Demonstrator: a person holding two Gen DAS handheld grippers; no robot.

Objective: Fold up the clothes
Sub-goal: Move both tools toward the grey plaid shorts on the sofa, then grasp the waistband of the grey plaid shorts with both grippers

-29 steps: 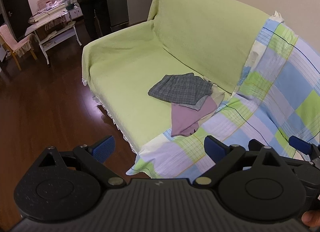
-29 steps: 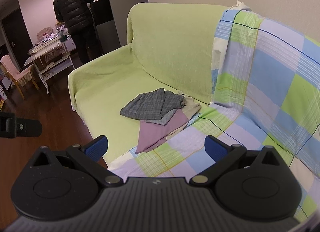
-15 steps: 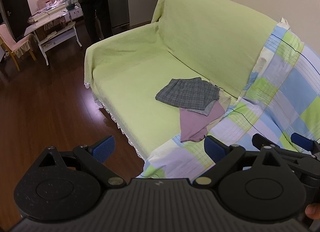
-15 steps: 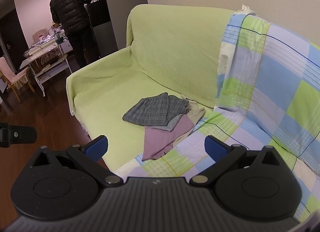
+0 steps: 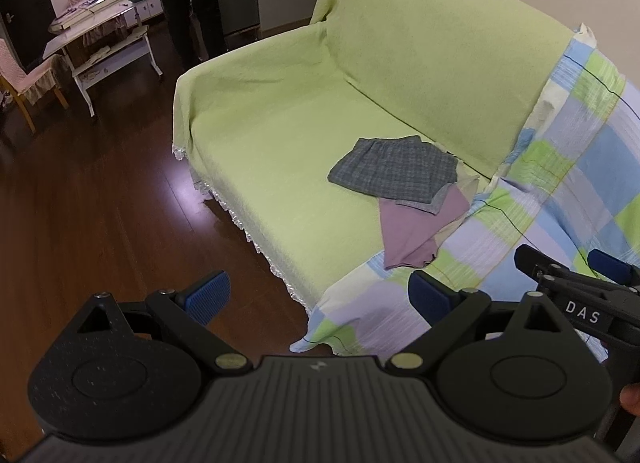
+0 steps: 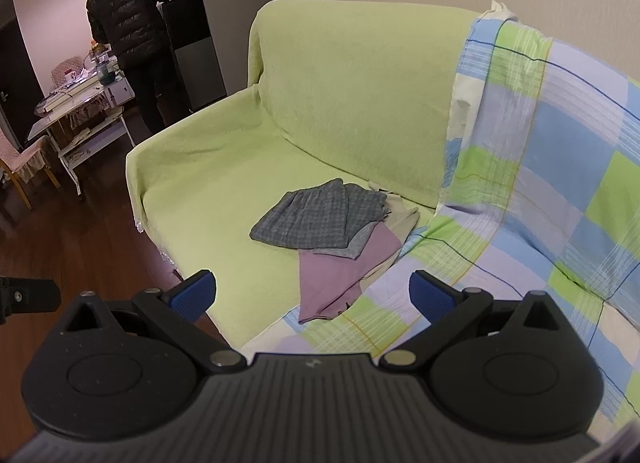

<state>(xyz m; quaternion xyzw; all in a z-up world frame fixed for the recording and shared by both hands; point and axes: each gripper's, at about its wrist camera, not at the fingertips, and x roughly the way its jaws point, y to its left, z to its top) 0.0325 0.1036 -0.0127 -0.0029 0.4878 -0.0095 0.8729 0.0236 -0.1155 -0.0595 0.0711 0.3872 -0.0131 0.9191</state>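
A small pile of clothes lies on the sofa seat: a grey checked garment (image 5: 394, 172) (image 6: 316, 219) on top, a mauve garment (image 5: 416, 229) (image 6: 340, 275) under it, and a cream piece (image 6: 400, 211) behind. My left gripper (image 5: 320, 295) is open, held off the sofa's front edge, well short of the pile. My right gripper (image 6: 312, 295) is open too, with nothing between its fingers, and hangs in front of the mauve garment. The right gripper's fingers (image 5: 612, 265) show at the right edge of the left wrist view.
The sofa wears a light green cover (image 5: 288, 135) (image 6: 224, 191) and a checked blue-green sheet (image 5: 560, 183) (image 6: 540, 183) on its right half. Dark wood floor (image 5: 100, 203) lies to the left. A person in a black jacket (image 6: 128, 19) stands by a white table (image 5: 100, 27) and a chair (image 6: 24, 163) at the back.
Both grippers have drawn back and shifted left, so the sofa and clothes pile sit further right and further off in the views. Both stay open.
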